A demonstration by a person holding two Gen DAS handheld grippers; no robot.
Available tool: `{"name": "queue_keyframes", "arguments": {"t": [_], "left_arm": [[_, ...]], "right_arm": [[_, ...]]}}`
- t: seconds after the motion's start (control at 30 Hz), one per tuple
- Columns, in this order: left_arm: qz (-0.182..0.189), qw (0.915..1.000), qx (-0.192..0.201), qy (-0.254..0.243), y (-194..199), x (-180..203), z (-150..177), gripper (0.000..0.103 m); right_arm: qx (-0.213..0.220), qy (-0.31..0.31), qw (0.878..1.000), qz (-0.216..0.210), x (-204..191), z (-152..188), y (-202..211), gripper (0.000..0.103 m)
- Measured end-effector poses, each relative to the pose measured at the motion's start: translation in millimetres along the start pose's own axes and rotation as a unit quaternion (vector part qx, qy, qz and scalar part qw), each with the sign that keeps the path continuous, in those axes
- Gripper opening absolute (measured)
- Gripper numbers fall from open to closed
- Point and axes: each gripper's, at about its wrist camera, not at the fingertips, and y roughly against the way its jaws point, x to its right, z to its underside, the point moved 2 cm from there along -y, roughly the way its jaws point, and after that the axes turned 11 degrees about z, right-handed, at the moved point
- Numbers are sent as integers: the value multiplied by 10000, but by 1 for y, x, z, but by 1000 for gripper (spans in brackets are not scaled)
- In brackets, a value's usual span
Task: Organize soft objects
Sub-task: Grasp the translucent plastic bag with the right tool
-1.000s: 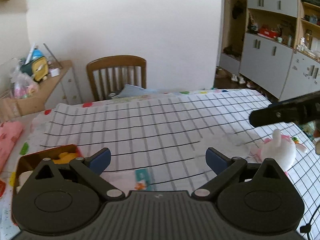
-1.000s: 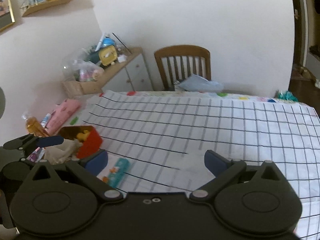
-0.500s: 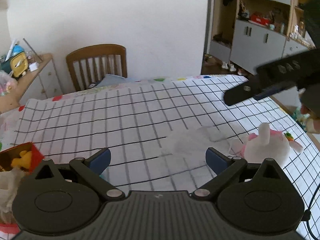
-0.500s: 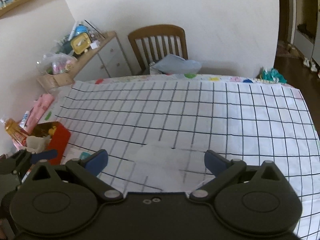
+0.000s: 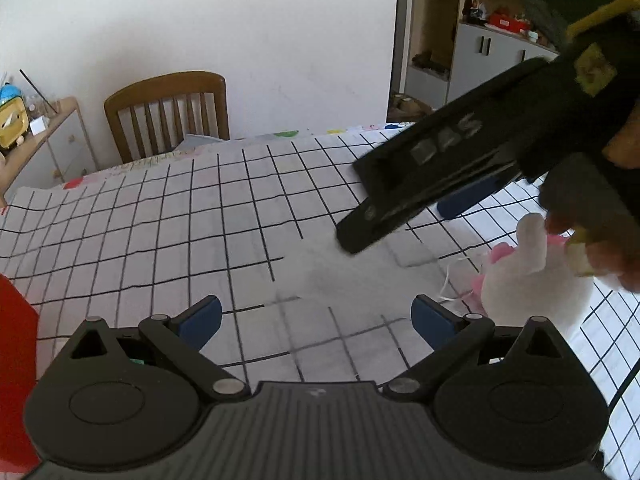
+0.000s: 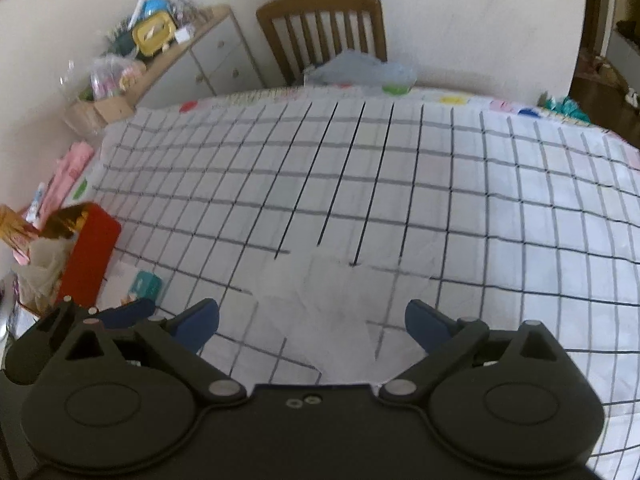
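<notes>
A thin translucent white sheet [image 5: 344, 280] lies flat on the checked tablecloth [image 5: 168, 216]. My left gripper [image 5: 316, 316] is open just in front of it, nothing between its fingers. A white and pink plush toy [image 5: 528, 284] sits to its right. My right gripper [image 5: 400, 216], held by a hand [image 5: 608, 264], reaches in from the right above the sheet. In the right wrist view the right gripper [image 6: 312, 320] is open over the sheet [image 6: 320, 300], and one blue left-gripper fingertip [image 6: 124, 314] shows at lower left.
A red box [image 6: 88, 252] with crumpled paper in it stands at the table's left edge, a teal packet [image 6: 146, 286] beside it. A wooden chair [image 6: 324, 28] stands at the far side, a cluttered sideboard [image 6: 168, 52] to its left. Cupboards [image 5: 492, 52] line the right wall.
The right gripper has come down and forward over the translucent sheet and now looms large in the left wrist view. The left gripper has swung right, toward the plush. Both stay open.
</notes>
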Motion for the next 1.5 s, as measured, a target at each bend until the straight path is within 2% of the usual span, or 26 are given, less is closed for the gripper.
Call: {"name": "queue_keyframes", "arguments": {"t": [0.4, 0.63, 0.73, 0.93, 1.0, 1.1, 1.17, 1.2, 1.27, 1.33, 1.43, 1.5], "left_arm": [[87, 9989, -464, 29, -43, 6, 14, 102], [105, 9976, -687, 56, -63, 3, 18, 102], [237, 9968, -756, 72, -71, 3, 23, 102], [221, 9971, -718, -103, -78, 12, 26, 101], [207, 9973, -695, -120, -80, 15, 25, 98], [201, 9977, -631, -134, -79, 17, 23, 85], [202, 9979, -601, -163, -78, 20, 20, 70], [214, 9979, -585, -191, -78, 18, 18, 65], [246, 9978, -564, -242, -79, 19, 15, 43], [253, 9978, -567, -233, -81, 17, 10, 30], [248, 9980, -558, -174, -83, 12, 10, 17], [269, 9981, -543, -69, -86, 5, 8, 12]], "right_arm": [[-573, 333, 9977, 131, -8, 4, -51, 93], [-642, 353, 9972, 173, -6, 6, -64, 92], [-640, 451, 9968, 184, -9, 6, -66, 91], [-636, 542, 9962, 227, -13, 7, -70, 86], [-600, 662, 9956, 283, -15, 8, -70, 83], [-523, 777, 9948, 394, -18, 8, -70, 75], [-472, 811, 9945, 466, -17, 8, -69, 64], [-442, 843, 9941, 528, -17, 8, -68, 60], [-387, 915, 9930, 638, -17, 8, -67, 44], [-363, 875, 9931, 691, -13, 7, -65, 30], [-354, 683, 9953, 585, -7, 5, -61, 17], [-295, 643, 9957, 591, -5, 5, -57, 13]]}}
